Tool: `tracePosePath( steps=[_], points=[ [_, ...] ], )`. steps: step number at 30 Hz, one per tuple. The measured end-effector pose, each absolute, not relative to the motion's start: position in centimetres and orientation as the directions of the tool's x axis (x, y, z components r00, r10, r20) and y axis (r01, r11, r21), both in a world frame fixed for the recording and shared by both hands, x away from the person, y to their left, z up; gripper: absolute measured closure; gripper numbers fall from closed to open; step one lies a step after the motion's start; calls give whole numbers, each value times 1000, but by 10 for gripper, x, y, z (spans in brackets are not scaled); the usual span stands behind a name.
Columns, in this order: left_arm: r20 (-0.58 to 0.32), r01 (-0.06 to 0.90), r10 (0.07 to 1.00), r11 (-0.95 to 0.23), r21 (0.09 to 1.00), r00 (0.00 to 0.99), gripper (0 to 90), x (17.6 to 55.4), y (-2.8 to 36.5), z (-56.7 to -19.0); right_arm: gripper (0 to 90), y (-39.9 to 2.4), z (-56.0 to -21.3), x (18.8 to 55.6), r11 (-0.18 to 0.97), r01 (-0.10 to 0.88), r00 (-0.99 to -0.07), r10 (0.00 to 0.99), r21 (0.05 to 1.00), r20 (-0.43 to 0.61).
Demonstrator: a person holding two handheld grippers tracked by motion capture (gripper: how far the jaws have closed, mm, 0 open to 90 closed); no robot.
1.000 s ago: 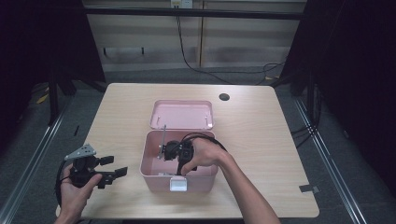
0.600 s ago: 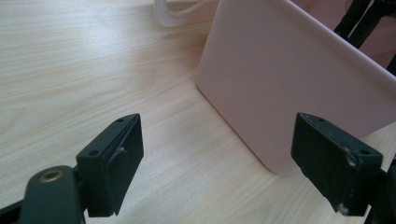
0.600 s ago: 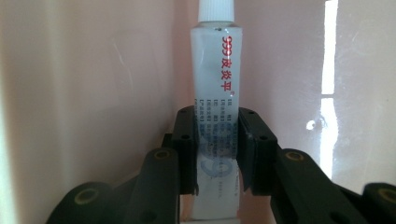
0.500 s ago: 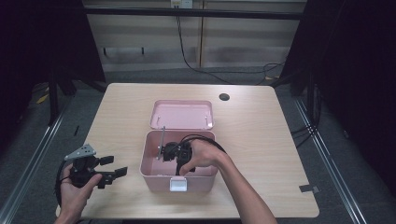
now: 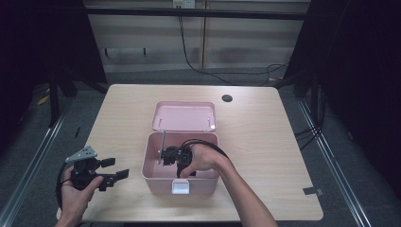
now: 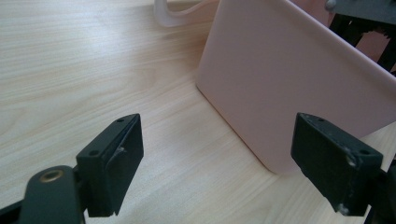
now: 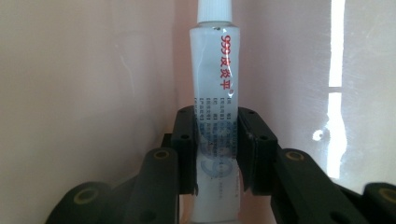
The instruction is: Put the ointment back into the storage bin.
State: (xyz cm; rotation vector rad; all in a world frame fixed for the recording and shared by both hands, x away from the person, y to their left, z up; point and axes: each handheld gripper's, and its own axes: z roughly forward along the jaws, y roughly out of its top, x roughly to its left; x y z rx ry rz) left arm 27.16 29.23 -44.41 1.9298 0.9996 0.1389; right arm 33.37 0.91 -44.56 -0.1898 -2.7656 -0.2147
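Your right gripper (image 7: 215,154) has its two black jaws pressed in on a white ointment tube (image 7: 215,112), one pad on each side of the tube's lower half, so the tube stands straight up between them with red and blue print running along its length and its ribbed white cap (image 7: 214,10) at the far end, well beyond the pads. Past the tube are the pale pink inner walls of the box (image 7: 84,70), with a bright streak of light on the wall to the right. From the high view, your right hand (image 5: 201,158) and that gripper (image 5: 172,155) sit down inside the open pink storage box (image 5: 156,177) near the table's front centre; the tube itself is too small to make out there. Your left gripper (image 5: 113,169) rests in your left hand (image 5: 78,194) at the table's front left, just beside the box but not touching it, jaws spread wide and holding nothing. Along those jaws, the box's pink outer wall (image 6: 289,79) stands on the light wood table (image 6: 70,70). Beyond the box, its lid (image 5: 184,116) lies open, and farther back a dark round hole (image 5: 227,98) marks the tabletop.
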Motion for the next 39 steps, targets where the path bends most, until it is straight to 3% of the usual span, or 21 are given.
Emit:
tracePosePath(
  steps=[22, 39],
  points=[
    [-289, 586, 691, -238, 775, 663, 171, 271, 292, -444, 702, 15, -452, 335, 982, 164, -914, 115, 97, 388],
    [-289, 586, 690, -240, 774, 664, 171, 272, 292, -444, 667, 12, -441, 334, 976, 168, -922, 106, 139, 372]
  ],
)
